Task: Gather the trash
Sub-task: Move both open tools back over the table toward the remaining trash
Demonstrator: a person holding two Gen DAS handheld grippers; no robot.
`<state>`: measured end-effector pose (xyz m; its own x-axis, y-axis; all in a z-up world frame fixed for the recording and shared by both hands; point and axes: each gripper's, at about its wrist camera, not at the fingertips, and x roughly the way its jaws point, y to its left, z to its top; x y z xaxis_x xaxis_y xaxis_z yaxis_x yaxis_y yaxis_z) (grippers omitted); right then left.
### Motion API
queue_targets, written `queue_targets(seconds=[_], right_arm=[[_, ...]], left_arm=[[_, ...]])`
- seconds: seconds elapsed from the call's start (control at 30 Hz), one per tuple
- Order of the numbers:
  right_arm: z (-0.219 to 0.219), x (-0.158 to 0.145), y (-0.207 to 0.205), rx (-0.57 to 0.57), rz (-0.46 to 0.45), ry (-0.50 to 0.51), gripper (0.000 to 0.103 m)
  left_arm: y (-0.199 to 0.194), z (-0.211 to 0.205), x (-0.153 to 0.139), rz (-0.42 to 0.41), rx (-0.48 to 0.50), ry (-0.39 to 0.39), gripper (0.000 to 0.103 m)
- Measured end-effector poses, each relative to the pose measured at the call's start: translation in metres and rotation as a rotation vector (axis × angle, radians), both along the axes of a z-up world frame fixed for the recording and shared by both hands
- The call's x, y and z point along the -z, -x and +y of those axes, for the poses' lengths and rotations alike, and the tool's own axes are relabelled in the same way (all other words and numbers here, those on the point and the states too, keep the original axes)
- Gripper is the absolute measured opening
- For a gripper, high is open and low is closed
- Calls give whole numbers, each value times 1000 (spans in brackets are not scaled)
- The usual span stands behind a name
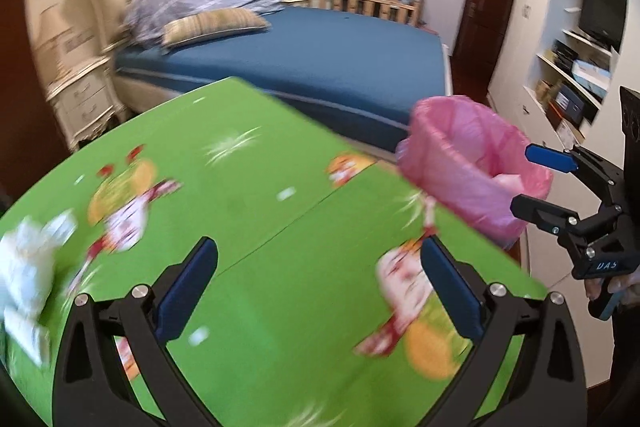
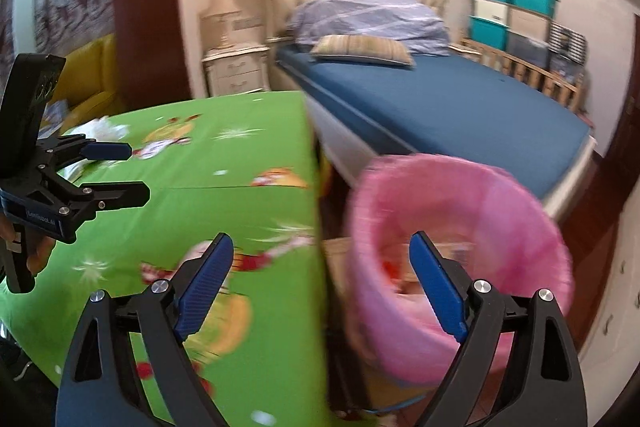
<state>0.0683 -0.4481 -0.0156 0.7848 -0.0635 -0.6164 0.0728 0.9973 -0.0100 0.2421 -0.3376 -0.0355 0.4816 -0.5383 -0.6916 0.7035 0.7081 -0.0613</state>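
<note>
- Left gripper [image 1: 320,291]: I held it above the green table [image 1: 256,163], its 2 fingers spread wide with nothing between them, ready to take the next piece.
- Right gripper [image 2: 322,285]: its fingers also stood apart and empty. I held it at the table's right edge, partly over the bin, the likely spot for a drop.
- Bin [image 2: 460,259]: lined with a pink bag, it stood off the table's right side, between table and bed [image 2: 460,99]. It sat lower than the tabletop, so trash could fall straight in. Some blurred scraps showed inside; I could not tell what.
- Crumpled white paper [image 1: 28,267]: the remaining trash as I judged it, lying at the table's far left edge, well apart from the bin and just left of my left gripper, so that hand was the nearer one for it.
- Both views were smeared, so smaller bits on the patterned top could not be told.
</note>
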Motion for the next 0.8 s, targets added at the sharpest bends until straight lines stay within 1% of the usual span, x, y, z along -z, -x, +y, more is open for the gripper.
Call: queue_targets(seconds=[0.07,0.23,0.27,0.37,0.43,0.53,0.7,0.8], right_arm=[[20,2,-11,-35,8,2,84],[75,10,-37,-123,36,4,84],[88,12,-42,-142,42,11,84],[124,16,-57,-205,60,13,84],[146,20,-67,-236,71,23,84],[179,25,-82,-286,86,17,84],[236,28,-105,-371,92,10,84],[273,29,-120,-431,95,33,84]], left_arm=[[-2,28,3,0,-35,-10,98],[4,92,5,-36,-122,-46,98],[5,115,7,-41,-155,-53,98],[9,159,10,-38,-220,-52,98],[11,193,10,-49,-286,-62,98],[12,226,11,-48,-344,-72,98],[13,280,13,-49,-441,-64,98],[13,307,15,-48,-499,-60,98]])
